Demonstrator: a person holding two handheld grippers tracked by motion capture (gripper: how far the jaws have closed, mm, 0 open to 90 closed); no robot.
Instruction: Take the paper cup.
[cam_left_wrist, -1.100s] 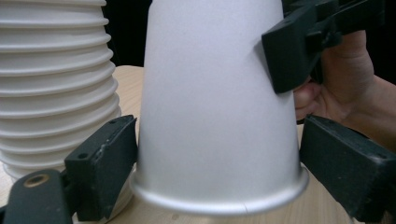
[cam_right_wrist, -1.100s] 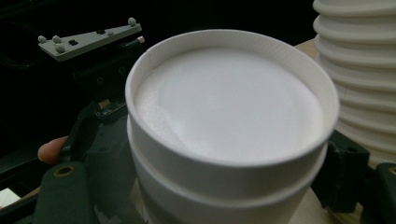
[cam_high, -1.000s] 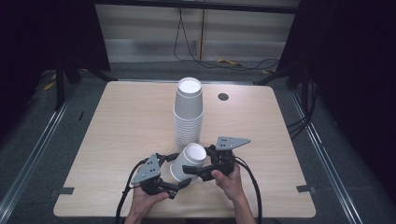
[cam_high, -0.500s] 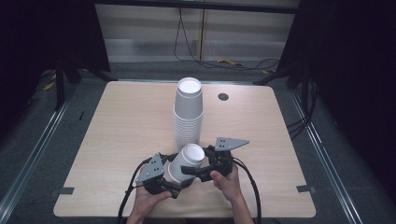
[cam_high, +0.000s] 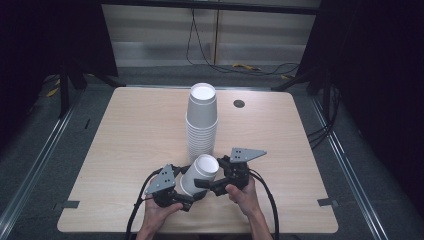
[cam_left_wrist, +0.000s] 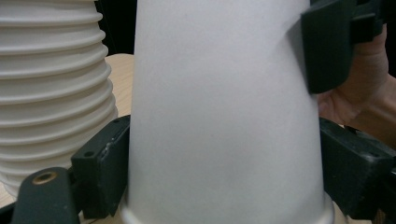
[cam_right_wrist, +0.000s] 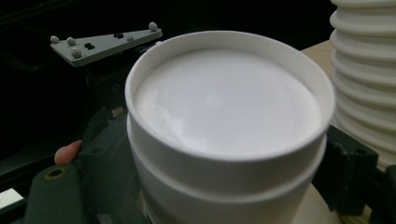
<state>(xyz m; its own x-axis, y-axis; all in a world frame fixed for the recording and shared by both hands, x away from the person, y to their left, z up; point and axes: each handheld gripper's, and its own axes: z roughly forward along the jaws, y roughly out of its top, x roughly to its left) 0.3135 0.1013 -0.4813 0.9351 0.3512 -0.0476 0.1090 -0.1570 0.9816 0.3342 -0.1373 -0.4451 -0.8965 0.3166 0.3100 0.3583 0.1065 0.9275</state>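
A tall stack of cups (cam_high: 201, 120) stands upside down mid-table (cam_high: 125, 135). Just before it, near the front edge, the left gripper (cam_high: 186, 194) and right gripper (cam_high: 207, 183) both clamp two nested, inverted cups (cam_high: 198, 174).

Two nested white paper cups (cam_right_wrist: 229, 135), base end facing the camera, are clamped between the black jaws of the right hand-held gripper (cam_right_wrist: 224, 186). A ribbed stack of paper cups (cam_right_wrist: 364, 70) is seen just beside them. The left hand-held gripper's grey plate (cam_right_wrist: 105, 43) is seen behind.
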